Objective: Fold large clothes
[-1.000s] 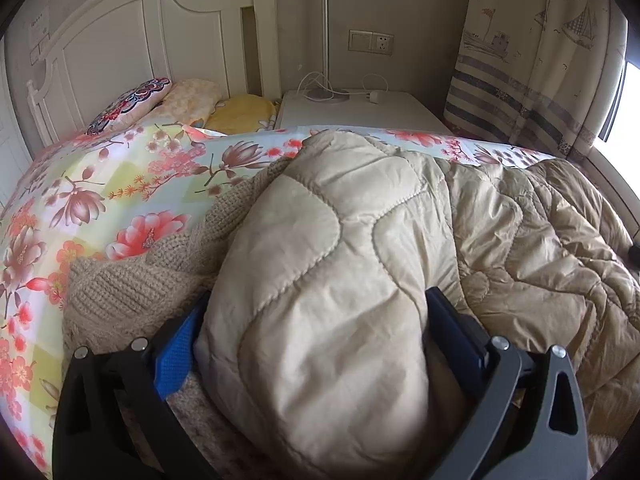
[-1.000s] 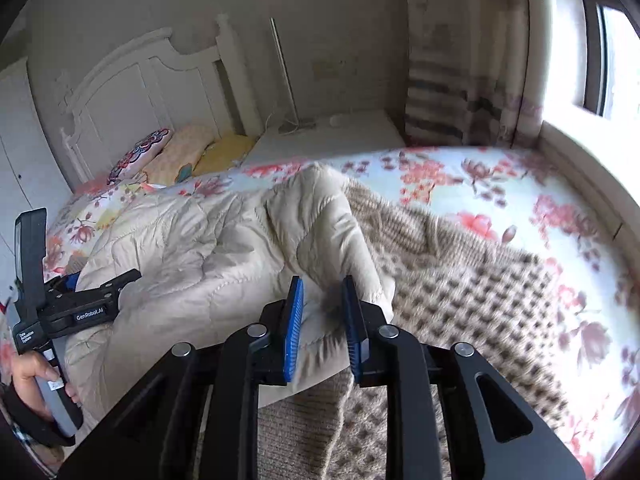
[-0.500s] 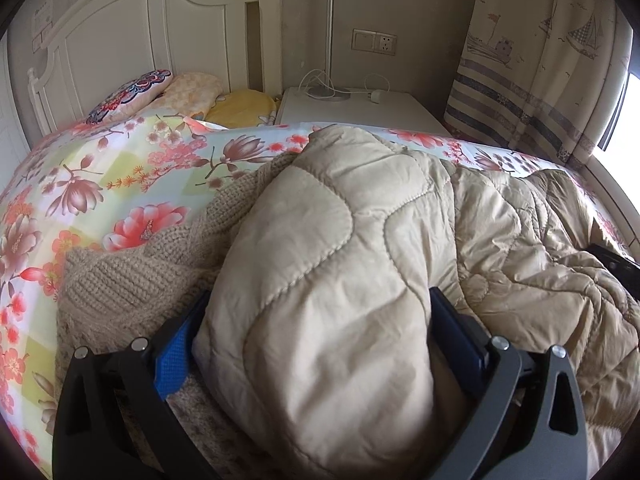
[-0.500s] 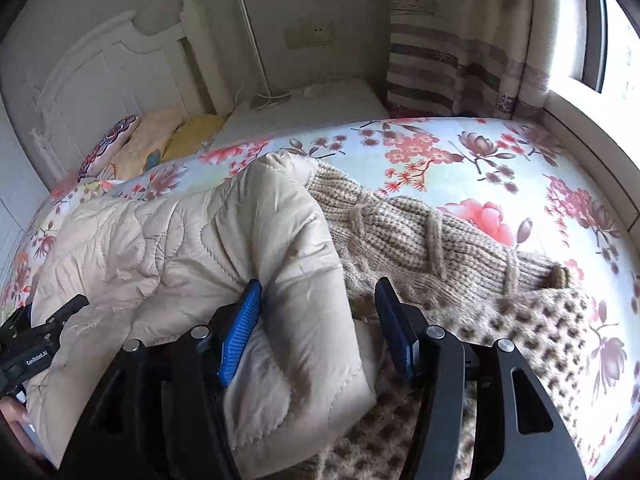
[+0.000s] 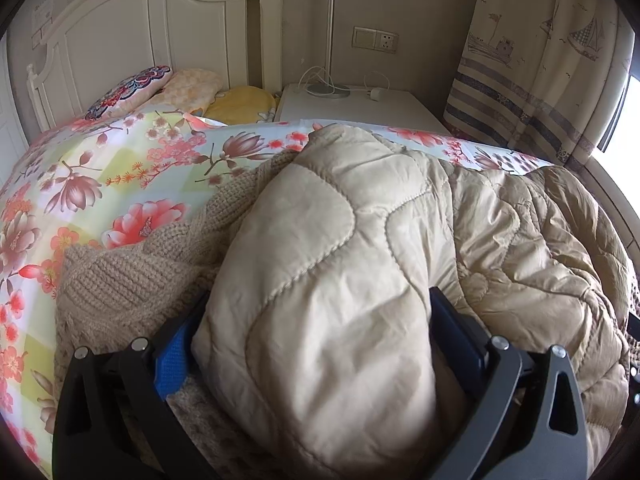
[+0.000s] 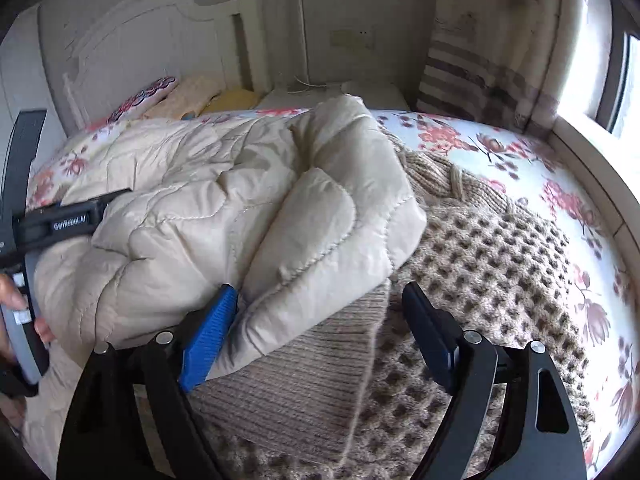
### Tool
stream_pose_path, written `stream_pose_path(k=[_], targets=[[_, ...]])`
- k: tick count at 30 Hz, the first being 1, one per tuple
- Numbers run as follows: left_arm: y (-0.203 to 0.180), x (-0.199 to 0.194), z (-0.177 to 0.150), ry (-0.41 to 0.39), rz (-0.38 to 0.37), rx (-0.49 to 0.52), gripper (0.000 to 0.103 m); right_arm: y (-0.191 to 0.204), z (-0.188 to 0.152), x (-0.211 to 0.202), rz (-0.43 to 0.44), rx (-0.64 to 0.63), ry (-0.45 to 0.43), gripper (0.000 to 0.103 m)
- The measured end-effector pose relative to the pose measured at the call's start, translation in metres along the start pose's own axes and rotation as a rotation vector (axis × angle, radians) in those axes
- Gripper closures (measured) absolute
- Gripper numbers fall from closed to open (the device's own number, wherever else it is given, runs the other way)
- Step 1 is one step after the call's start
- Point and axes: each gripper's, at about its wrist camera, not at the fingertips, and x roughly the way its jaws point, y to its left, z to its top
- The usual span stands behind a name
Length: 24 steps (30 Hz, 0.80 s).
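Note:
A beige quilted jacket [image 5: 340, 260] lies bunched on a flowered bed [image 5: 120, 184], on top of a tan knitted sweater [image 5: 120, 280]. My left gripper [image 5: 320, 296] stands wide, with a thick fold of the jacket filling the space between its blue pads [image 5: 172, 360]. In the right wrist view the jacket [image 6: 240, 200] ends in a folded corner that rests on the sweater [image 6: 480, 264]. My right gripper [image 6: 318, 292] is opening; that corner lies by its left pad [image 6: 208, 340], free of the right one. A hand [image 6: 12, 292] holds the left gripper [image 6: 68, 220] at the far left.
A white headboard [image 5: 120, 40] and pillows [image 5: 132, 88] stand at the bed's far end. Beside them are a white nightstand [image 5: 360, 112] with a lamp pole and cables, a striped curtain [image 5: 540, 80], and a bright window ledge [image 6: 592, 152] along the bed's right side.
The right gripper's jaws spread from nearly shut on the jacket fold to wide apart, and it sank lower. The jacket corner now rests on the sweater. The left gripper kept still.

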Motion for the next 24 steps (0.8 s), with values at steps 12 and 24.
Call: stream_pose_path(k=[12,24], targets=[[-0.035,-0.099,-0.051,-0.202,0.022,0.214,0.002,0.015,-0.015,-0.066,0.061,-0.018,-0.198,0.024],[-0.015,-0.060,-0.066,-0.061,-0.049,0.120,0.002,0.009,-0.030,-0.027,0.026,0.025,-0.034,0.020]])
